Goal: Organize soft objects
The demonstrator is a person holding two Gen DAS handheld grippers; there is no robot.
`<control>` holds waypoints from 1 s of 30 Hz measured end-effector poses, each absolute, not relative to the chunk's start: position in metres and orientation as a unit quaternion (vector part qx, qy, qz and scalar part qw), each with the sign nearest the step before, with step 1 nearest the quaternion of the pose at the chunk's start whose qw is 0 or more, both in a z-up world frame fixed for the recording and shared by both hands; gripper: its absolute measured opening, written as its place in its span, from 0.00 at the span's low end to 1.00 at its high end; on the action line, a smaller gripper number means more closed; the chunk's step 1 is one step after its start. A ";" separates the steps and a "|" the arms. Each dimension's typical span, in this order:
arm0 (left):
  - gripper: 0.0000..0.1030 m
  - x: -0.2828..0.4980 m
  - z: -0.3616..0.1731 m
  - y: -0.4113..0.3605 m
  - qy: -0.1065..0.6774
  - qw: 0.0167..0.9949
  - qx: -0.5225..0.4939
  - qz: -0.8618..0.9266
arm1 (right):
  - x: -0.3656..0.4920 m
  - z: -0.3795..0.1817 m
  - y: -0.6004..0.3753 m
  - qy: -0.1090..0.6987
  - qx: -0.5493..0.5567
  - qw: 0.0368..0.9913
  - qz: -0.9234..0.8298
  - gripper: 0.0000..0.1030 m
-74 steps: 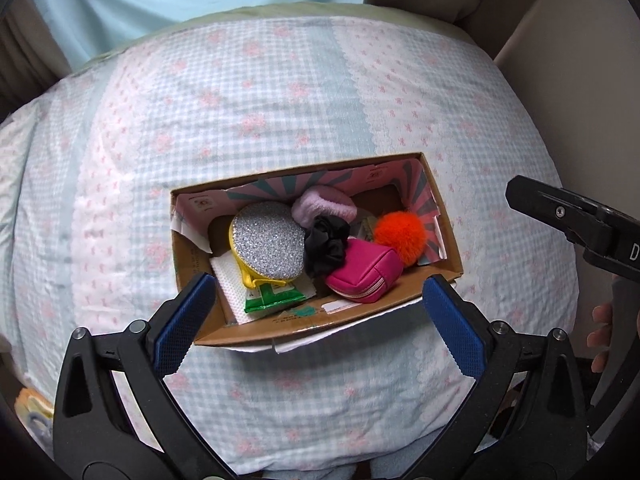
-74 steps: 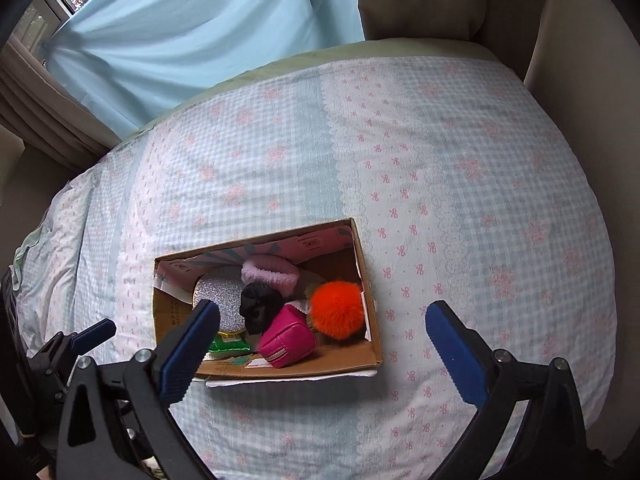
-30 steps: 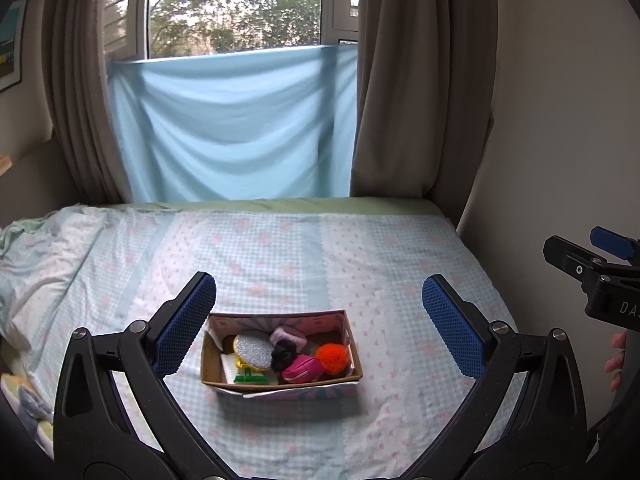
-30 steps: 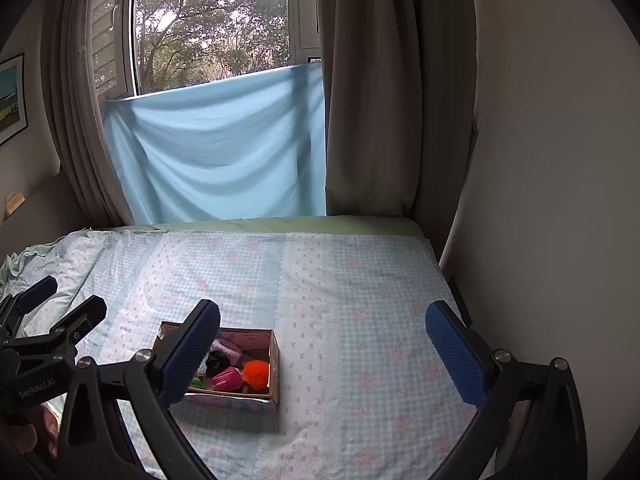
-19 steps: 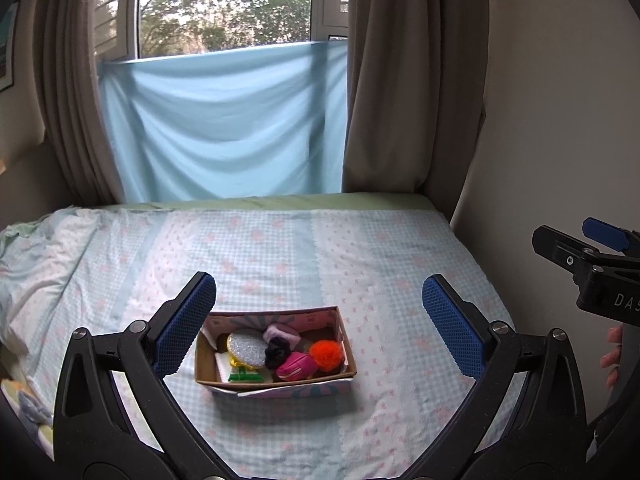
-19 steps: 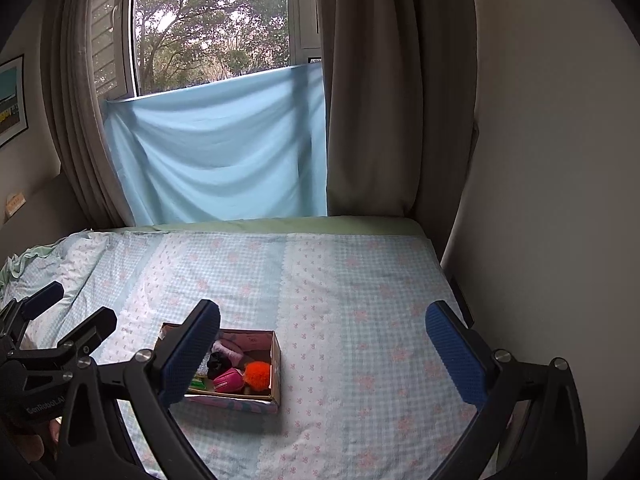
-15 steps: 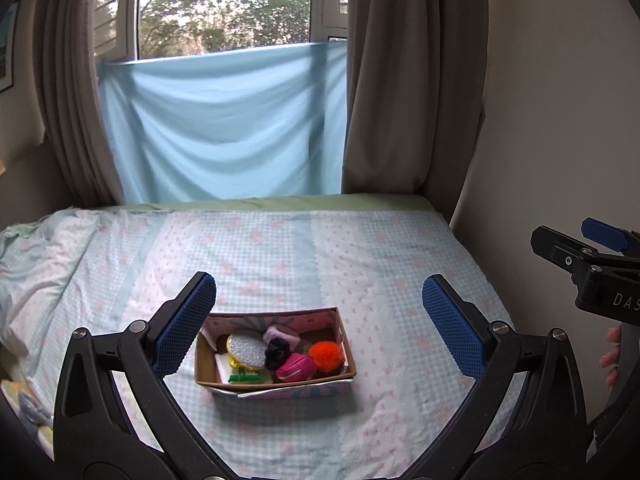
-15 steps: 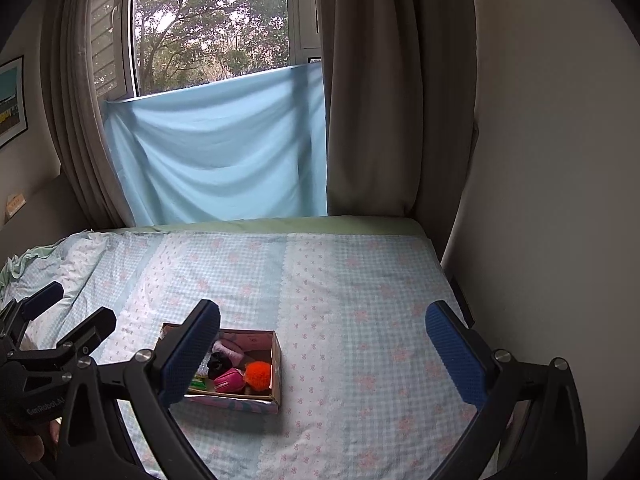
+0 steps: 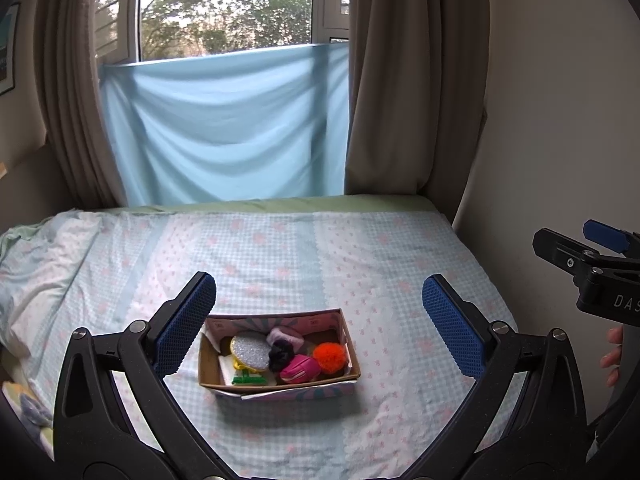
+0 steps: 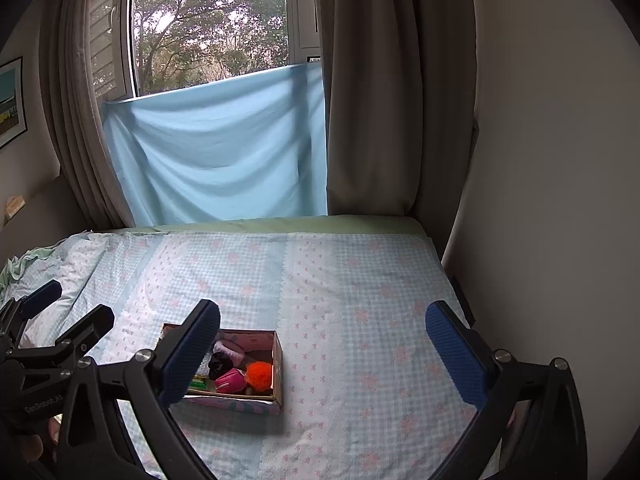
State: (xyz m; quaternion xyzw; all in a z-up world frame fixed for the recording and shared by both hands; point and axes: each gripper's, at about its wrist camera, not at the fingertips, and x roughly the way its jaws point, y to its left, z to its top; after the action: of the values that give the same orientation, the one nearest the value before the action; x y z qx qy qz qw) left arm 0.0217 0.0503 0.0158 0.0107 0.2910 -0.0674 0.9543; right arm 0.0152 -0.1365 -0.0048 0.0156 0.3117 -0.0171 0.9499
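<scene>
Cardboard, its inner walls papered pink: the box (image 9: 347,336) sits on the checked bedspread (image 9: 400,264), and everything soft is packed inside it. An orange pompom (image 9: 329,356) fills the box's right end, a pink pouch (image 9: 300,369) lies just left of it, a black scrunchie (image 9: 281,353) and a pale pink one (image 9: 285,335) sit toward the box's back wall, and a silver glitter disc (image 9: 251,352) takes the left half. Your left gripper (image 9: 318,324) hangs well back from the box, fingers wide apart and holding nothing; your right gripper (image 10: 322,354) is likewise spread and bare, off to the box's right. The risk lies in the approach: the items touch one another, so a wide reach may pinch two at once. The pompom will squash and slip, and a finger catching the box's thin wall could drag the whole box across the cloth.
</scene>
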 end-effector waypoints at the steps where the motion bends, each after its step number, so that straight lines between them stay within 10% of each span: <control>1: 1.00 0.022 0.016 0.050 0.291 0.954 0.011 -0.067 | 0.015 -0.005 -0.136 0.312 0.016 0.950 -0.017 1.00; 30: 1.00 0.024 0.023 0.063 0.259 0.965 0.000 -0.051 | 0.024 -0.005 -0.130 0.315 0.019 0.949 -0.002 1.00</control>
State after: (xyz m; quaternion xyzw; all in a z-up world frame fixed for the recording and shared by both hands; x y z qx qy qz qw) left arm 0.0239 0.0627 0.0231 0.0002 0.2587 -0.0507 0.9646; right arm 0.0244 -0.1300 -0.0054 0.0195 0.3150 -0.0023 0.9489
